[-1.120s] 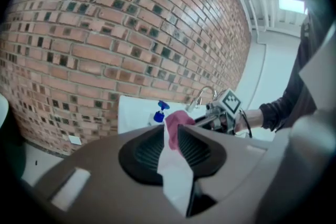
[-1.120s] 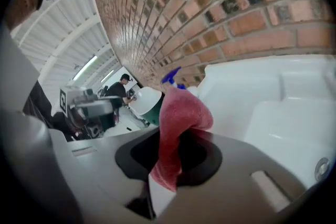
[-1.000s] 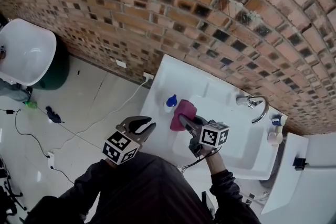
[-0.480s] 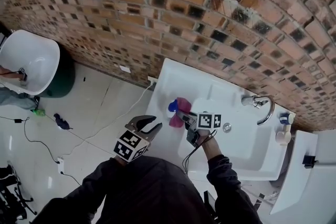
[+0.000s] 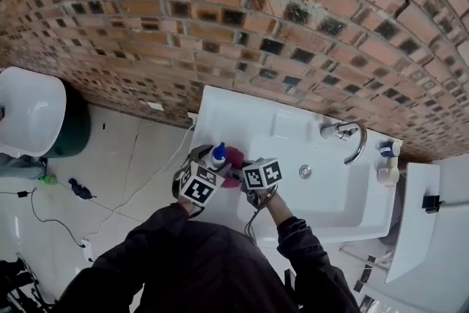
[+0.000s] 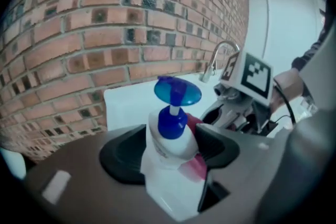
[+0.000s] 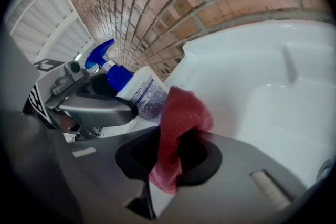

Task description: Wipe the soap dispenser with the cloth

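Observation:
The soap dispenser (image 5: 218, 154), a white bottle with a blue pump, stands on the sink's left rim. My left gripper (image 5: 211, 159) straddles it: in the left gripper view the soap dispenser (image 6: 170, 136) sits between the jaws of my left gripper (image 6: 170, 148), which are opening. My right gripper (image 5: 239, 162) is just to its right, shut on the red cloth (image 5: 234, 156). In the right gripper view the red cloth (image 7: 181, 113) sticks up from my right gripper (image 7: 170, 152), close beside the soap dispenser (image 7: 139, 89). I cannot tell whether they touch.
The white sink (image 5: 245, 108) runs along a brick wall, with a chrome faucet (image 5: 350, 139) at the back right and small bottles (image 5: 386, 161) at its right end. A white cabinet (image 5: 421, 231) stands to the right. A white bowl (image 5: 29, 110) and cables lie on the floor at left.
Both grippers have come down to the sink's left rim. The left one moved right onto the dispenser with its jaws wider apart. The right one brought the cloth down beside the dispenser.

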